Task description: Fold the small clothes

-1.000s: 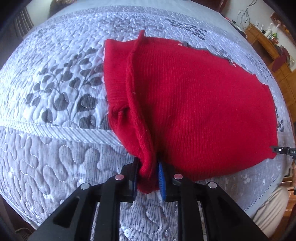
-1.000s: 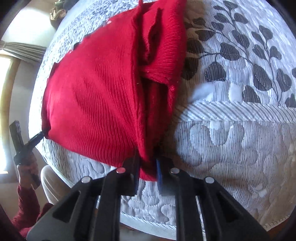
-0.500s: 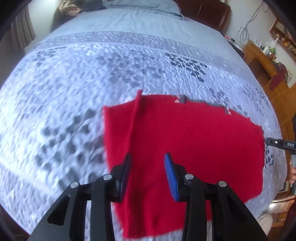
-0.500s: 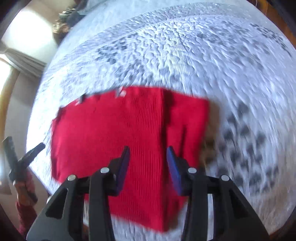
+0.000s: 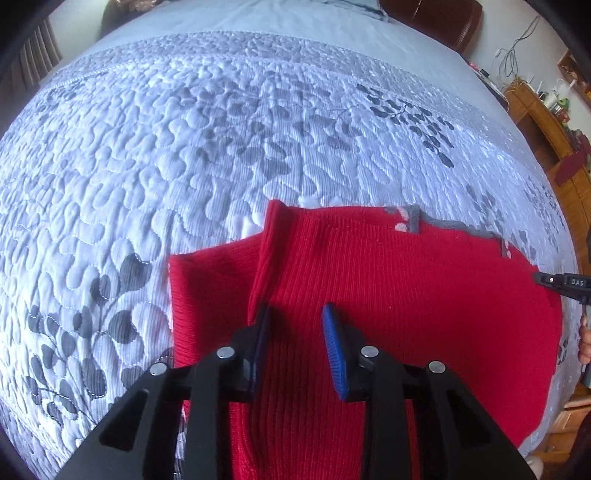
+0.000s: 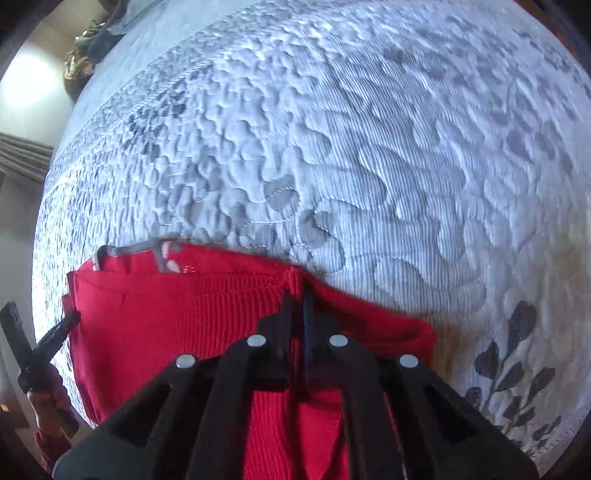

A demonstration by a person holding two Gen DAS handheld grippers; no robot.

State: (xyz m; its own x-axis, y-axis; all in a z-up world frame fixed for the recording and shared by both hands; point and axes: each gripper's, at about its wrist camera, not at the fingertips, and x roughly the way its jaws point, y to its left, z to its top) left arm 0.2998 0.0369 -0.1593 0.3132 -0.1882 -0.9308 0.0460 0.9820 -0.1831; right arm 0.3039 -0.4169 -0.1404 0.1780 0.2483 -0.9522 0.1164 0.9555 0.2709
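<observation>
A red knit garment (image 5: 406,295) lies folded flat on the quilted bed, with a grey trim at its far edge. My left gripper (image 5: 295,332) hovers over its left part, jaws open and empty, beside a raised fold. In the right wrist view the same red garment (image 6: 177,317) lies at the lower left. My right gripper (image 6: 297,306) sits at the garment's far fold edge with its jaws nearly together; a thin ridge of red fabric seems to lie between them. The other gripper's tip shows at each view's edge, in the left wrist view (image 5: 561,282) and in the right wrist view (image 6: 55,332).
The grey-white quilted bedspread (image 5: 221,129) with a dark leaf print fills both views. A wooden cabinet (image 5: 554,129) with small items stands at the right of the bed. A dark headboard (image 5: 436,14) is at the far end.
Both grippers let go of the garment's near edge, rose and moved forward over it. The left is still open; the right has since closed at the far fold.
</observation>
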